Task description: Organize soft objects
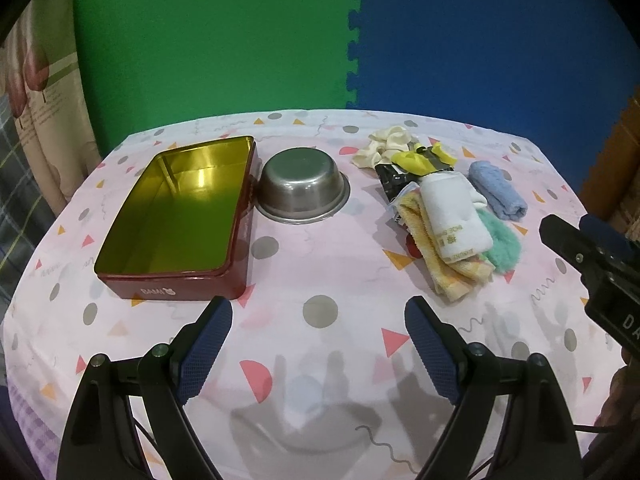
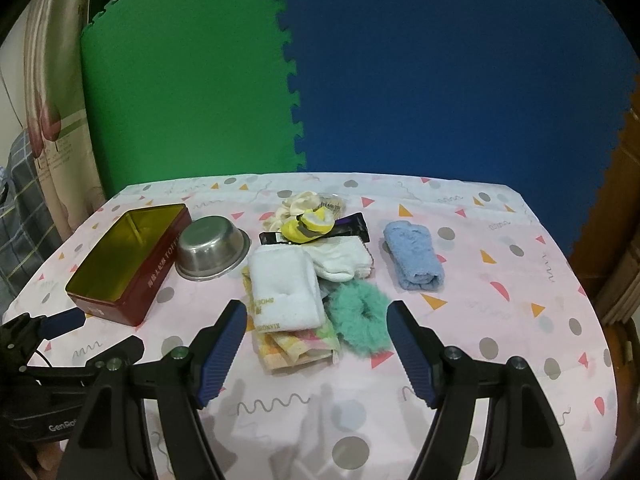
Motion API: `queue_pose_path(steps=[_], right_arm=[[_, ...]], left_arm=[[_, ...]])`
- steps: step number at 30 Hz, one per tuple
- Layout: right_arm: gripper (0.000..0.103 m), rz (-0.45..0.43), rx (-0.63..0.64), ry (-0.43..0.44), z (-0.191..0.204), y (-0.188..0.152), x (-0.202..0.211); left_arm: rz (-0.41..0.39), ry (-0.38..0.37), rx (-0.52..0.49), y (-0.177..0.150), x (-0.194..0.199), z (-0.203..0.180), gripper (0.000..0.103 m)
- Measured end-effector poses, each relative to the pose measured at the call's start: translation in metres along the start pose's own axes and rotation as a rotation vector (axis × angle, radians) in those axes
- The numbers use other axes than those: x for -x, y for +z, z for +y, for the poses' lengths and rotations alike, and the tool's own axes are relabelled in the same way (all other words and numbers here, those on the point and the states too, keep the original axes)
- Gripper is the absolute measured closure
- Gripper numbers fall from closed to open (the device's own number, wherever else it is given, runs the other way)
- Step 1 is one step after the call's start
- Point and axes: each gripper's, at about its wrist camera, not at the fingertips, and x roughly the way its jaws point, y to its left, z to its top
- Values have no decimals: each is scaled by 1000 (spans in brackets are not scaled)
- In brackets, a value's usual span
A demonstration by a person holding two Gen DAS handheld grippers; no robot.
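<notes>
Both the left gripper (image 1: 318, 344) and right gripper (image 2: 316, 344) hung spread wide, empty, above the table (image 1: 328, 360). The soft pile (image 2: 296, 292), a white towel (image 2: 286, 292) topmost, lay right of the steel bowl (image 1: 302, 184) and red tin (image 1: 176, 216); a blue towel (image 2: 414, 260) lay apart, farther right, seemingly rolled.

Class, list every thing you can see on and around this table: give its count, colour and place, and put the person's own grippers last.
tin box: 1, red outside, gold inside, open and empty, table's left side
metal bowl: 1, silver, just right of the tin
white towel: 1, white, folded, on top of the pile
yellow cloth: 1, yellow-orange, under the white towel
green scrunchie: 1, teal, fluffy, pile's right edge
blue towel: 1, light blue, rolled, apart to the right
cream scrunchie: 1, cream, back of the pile
yellow item: 1, yellow, on a black packet
tablecloth: 1, pink, patterned
foam mats: 2, green and blue, behind
left gripper: 1, open, empty
right gripper: 1, open, empty
</notes>
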Motion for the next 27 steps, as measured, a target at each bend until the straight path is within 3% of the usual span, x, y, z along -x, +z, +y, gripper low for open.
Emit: queue_pose_path(steps=[27], right_arm=[[29,10,1,10,2,-3,-5]], left_arm=[[27,6,13,-3,-7,4,17]])
